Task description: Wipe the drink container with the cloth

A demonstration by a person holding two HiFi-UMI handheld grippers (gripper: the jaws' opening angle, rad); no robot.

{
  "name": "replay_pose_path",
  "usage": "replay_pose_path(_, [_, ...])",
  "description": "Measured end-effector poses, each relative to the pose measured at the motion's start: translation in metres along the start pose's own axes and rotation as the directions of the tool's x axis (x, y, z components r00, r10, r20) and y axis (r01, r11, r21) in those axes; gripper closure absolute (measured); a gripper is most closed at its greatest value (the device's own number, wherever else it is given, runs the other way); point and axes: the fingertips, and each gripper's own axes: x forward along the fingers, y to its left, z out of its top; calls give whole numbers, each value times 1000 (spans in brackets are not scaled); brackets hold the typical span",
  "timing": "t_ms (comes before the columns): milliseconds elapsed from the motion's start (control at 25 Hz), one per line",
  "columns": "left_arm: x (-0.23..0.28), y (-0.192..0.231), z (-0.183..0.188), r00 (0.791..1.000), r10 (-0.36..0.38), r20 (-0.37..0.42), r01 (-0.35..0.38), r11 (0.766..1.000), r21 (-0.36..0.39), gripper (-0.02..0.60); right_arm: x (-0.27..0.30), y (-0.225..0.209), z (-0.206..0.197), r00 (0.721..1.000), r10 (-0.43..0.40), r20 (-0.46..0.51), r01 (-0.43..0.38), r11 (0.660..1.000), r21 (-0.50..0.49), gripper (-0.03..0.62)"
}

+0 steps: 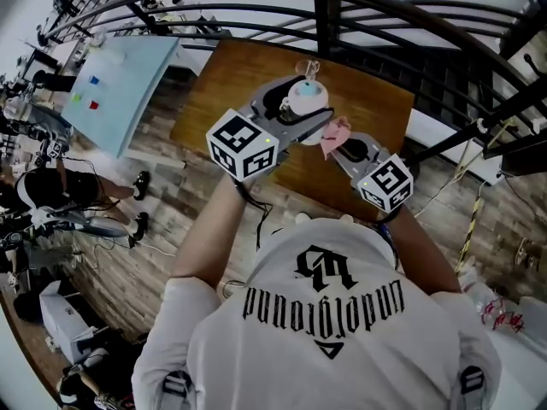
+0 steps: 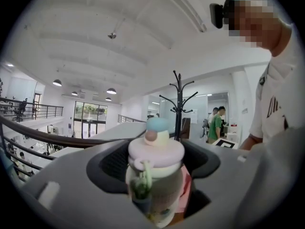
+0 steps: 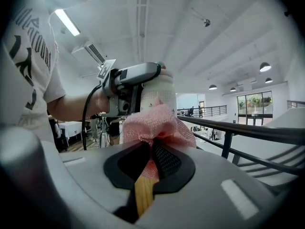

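The drink container (image 2: 155, 175) is a pale bottle with a pink lid and a blue knob on top. It stands upright between the jaws of my left gripper (image 2: 155, 185), which is shut on its body. From the head view the bottle (image 1: 306, 97) is held above a brown wooden table (image 1: 231, 75). My right gripper (image 3: 150, 159) is shut on a pink mesh cloth (image 3: 152, 123), and the cloth presses against the side of the bottle (image 3: 159, 94). The head view shows the cloth (image 1: 335, 132) just right of the bottle.
A dark metal railing (image 1: 342, 11) curves behind the table. A pale blue board (image 1: 120, 79) lies to the left, over a wood plank floor. A black coat stand (image 2: 178, 104) and two people (image 2: 215, 124) stand far off in the left gripper view.
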Motion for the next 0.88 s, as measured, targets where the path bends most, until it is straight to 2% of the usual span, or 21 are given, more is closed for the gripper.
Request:
replay_pose_path(120, [19, -10, 2, 1000, 6, -10, -6, 1000, 0, 195, -18, -11, 5, 1000, 1, 10, -1, 1000, -13, 568])
replay_pose_path(400, [63, -24, 7, 999, 32, -29, -32, 999, -11, 195, -57, -25, 65, 991, 49, 125, -30, 989, -146, 568])
replay_pose_path(520, [77, -30, 11, 998, 49, -37, -49, 999, -7, 195, -68, -31, 68, 989, 59, 136, -39, 989, -145, 568])
replay_pose_path(640, [91, -40, 13, 997, 64, -49, -64, 998, -4, 195, -77, -32, 59, 988, 79, 134, -60, 989, -138, 568])
replay_pose_path(880, [112, -53, 10, 996, 69, -64, -70, 998, -4, 195, -84, -42, -1, 996, 80, 31, -77, 992, -95, 568])
